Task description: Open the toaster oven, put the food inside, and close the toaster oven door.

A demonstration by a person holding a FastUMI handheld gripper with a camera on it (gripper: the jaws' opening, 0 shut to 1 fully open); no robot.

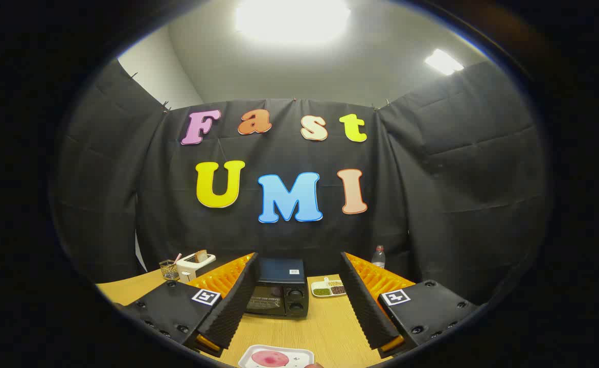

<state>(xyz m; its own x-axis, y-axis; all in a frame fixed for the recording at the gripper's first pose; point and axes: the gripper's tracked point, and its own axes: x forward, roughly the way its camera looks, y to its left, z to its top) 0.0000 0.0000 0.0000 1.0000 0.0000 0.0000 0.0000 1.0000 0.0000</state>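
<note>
Start of task: toaster oven door looks closed, nothing grasped.
Gripper fingers spread wide apart, empty, oven far ahead between them on the wooden table; food on a white tray sits near, just below the fingers. Next likely: reach the oven door, pull it open. Small sectioned dish right of oven, bottle far right, pop-up toaster far left; black cloth wall, ceiling lights.

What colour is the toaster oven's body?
Black, seen in the gripper view: the toaster oven sits beyond the open tongs.
</note>
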